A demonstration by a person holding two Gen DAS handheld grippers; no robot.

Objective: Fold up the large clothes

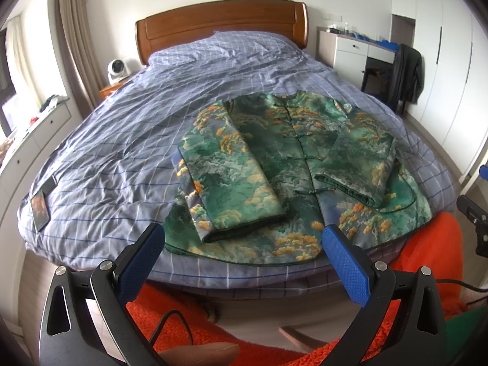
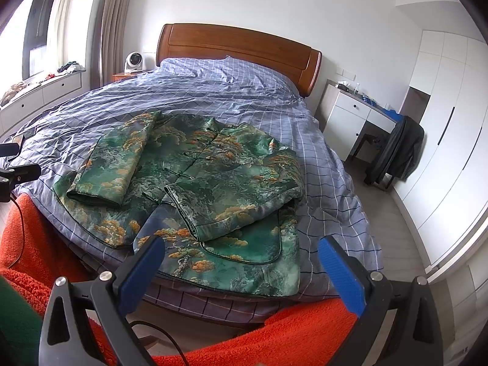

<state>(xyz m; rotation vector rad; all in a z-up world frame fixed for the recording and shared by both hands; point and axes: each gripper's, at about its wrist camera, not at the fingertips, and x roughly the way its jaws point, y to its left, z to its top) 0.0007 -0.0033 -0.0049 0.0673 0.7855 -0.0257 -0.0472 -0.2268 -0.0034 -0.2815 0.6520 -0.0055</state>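
The bed (image 1: 128, 140) carries most of what is in view: a blue checked duvet (image 2: 231, 91) covers it up to the wooden headboard (image 1: 222, 21), and a green jacket (image 1: 274, 164) lies on the near part of that cover, close to the foot edge. A dark phone-like slab (image 1: 41, 207) rests on the duvet well apart from the jacket, toward the far left corner of the foot end as the left wrist view shows it. Beside the bed a white desk (image 2: 353, 116) holds small items too tiny to identify, and a dark garment (image 2: 396, 152) hangs over the chair in front of it. A small white fan (image 1: 116, 68) stands on the nightstand beside the headboard.

The jacket is padded, printed with green hills and orange-yellow trees, and lies front up, its row of knot buttons running down the middle. Both sleeves are folded inward across the chest, cuffs pointing toward the hem; the sleeve (image 1: 225, 164) on the left of the left wrist view lies flat and straight, the other sleeve (image 2: 225, 204) lies across the opposite front panel, its cuff close to the button line. The hem sits just inside the foot edge of the bed.

The left gripper (image 1: 242, 241) hangs above the bed's foot with its blue pads spread wide and nothing between them. The right gripper (image 2: 241, 253) is likewise spread apart and empty, near the hem. Orange fleece (image 2: 289, 329) fills the space below both.
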